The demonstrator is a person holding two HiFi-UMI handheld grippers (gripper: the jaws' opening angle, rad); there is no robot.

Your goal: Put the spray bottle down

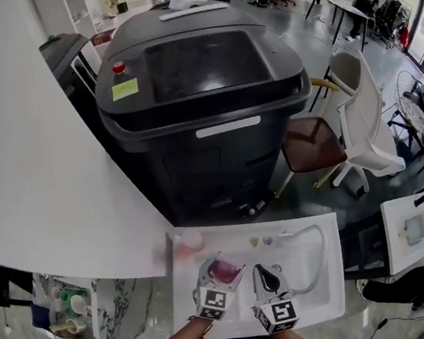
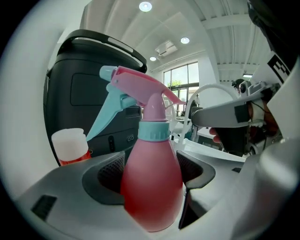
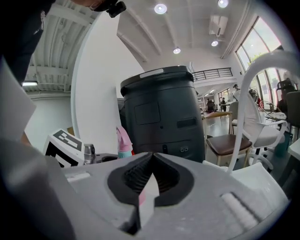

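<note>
- Here, the pink spray bottle (image 2: 152, 187) is held upright in the left claw (image 1: 223, 271), which is clamped on its round belly. In the left gripper view, its blue trigger is pointed to the left.
- The bottle is held over the white sink (image 1: 332, 307), near the front edge. Whether its bottom is touching the sink cannot be told.
- The right claw (image 3: 151, 174) is seen just beside it on the right, with its jaws pressed together and nothing gripped.
- A small orange pot with a white cap (image 2: 70, 144) is seen behind the bottle, at the sink's far left corner.
- A curved white pipe (image 1: 318, 251) is seen on the sink's right side.
- A big black machine (image 1: 204, 104) is set behind the sink, and a white chair (image 1: 358, 108) with a brown seat is placed to its right.
</note>
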